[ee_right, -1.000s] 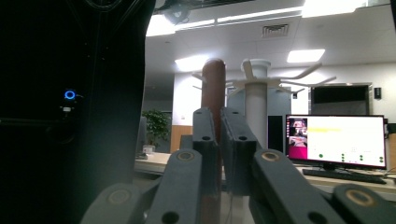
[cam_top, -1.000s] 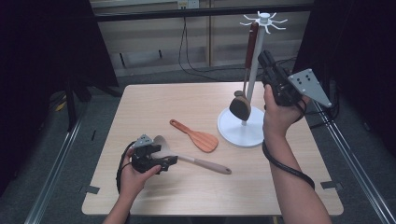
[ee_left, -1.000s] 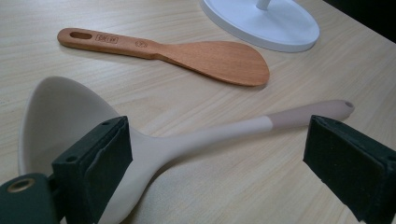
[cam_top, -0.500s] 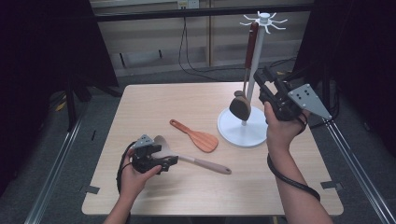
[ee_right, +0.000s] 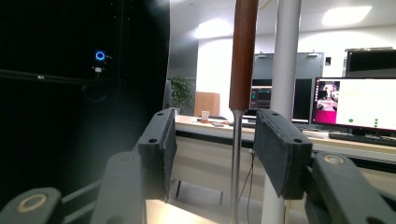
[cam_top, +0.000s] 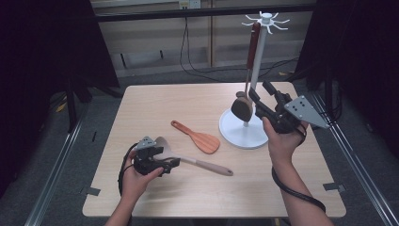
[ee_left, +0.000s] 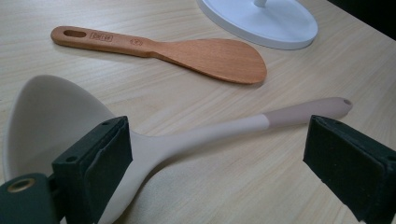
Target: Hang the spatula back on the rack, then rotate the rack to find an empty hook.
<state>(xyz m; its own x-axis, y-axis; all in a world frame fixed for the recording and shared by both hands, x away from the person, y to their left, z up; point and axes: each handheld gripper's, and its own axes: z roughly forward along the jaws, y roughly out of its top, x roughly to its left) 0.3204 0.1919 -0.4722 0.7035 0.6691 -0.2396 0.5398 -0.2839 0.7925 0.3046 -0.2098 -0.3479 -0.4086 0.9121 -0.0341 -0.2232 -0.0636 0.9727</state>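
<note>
Work in hand: I read this as hanging kitchen utensils on the white rack [cam_top: 244, 134], which stands on the right half of the desk [cam_top: 155, 101], nearer its far edge than its near one.

Right gripper [cam_top: 256, 101]: I have it raised beside the rack's pole, jaws spread, with the hanging spatula [cam_top: 243, 107] between them. In the right gripper view the spatula's metal shank [ee_right: 235, 154] runs up between the pads without visibly touching either, so I judge nothing is pinched there.

Hanging spatula: it hangs from a hook at the rack's top, long axis close to upright, brown handle [ee_right: 243, 51] up, dark blade down just above the white base. It hangs that way because the hook carries it by the handle end.

Left gripper [cam_top: 175, 162]: low over the desk near the near-left corner, jaws wide apart and straddling the beige silicone spoon [ee_left: 154, 140] at its neck, just behind the bowl. I keep it there because that looks the natural place to grip.

Beige spoon: lies flat on the desk, left of the middle and towards the near edge. Long axis runs roughly along the near edge, bowl towards the left edge, pinkish handle tip towards the right.

Wooden rice paddle [cam_top: 197, 139]: flat near the desk's centre, between spoon and rack base, blade towards the rack, handle angled towards the far-left corner.
</note>
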